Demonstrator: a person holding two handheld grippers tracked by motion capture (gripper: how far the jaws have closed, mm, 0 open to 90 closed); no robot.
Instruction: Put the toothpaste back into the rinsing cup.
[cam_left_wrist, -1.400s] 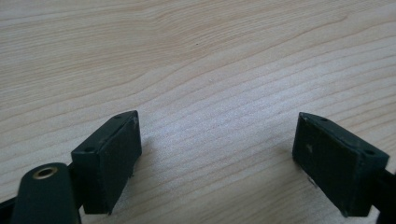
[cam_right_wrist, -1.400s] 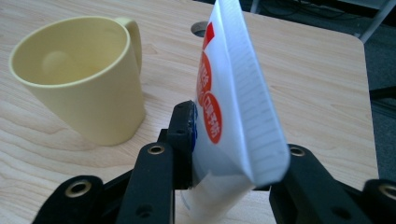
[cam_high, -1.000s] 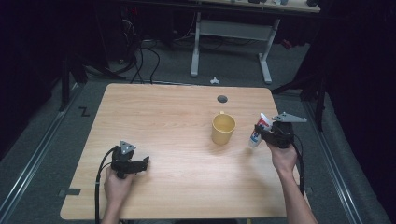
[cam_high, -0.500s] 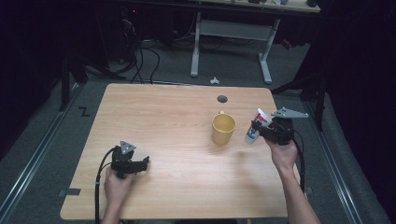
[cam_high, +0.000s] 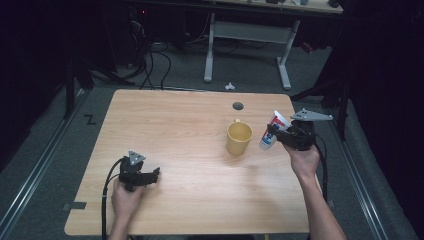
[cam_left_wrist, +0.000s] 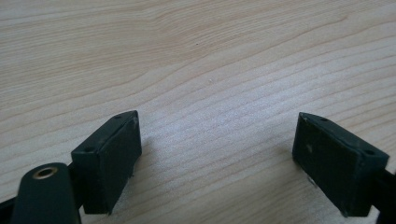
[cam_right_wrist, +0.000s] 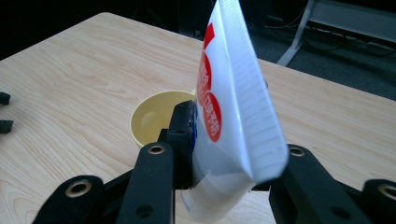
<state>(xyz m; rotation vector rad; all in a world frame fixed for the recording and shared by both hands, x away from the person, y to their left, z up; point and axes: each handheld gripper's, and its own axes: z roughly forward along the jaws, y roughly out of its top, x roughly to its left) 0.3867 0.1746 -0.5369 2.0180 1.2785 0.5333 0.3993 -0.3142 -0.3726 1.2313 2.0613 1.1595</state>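
Toothpaste tube clamped upright in right tongs, long axis near vertical, cap end down, raised off desk just right of yellow mug; left tongs open, empty, low over desk, well apart.

The toothpaste tube is cut off at the right gripper view's top edge, hiding part of the yellow cup.
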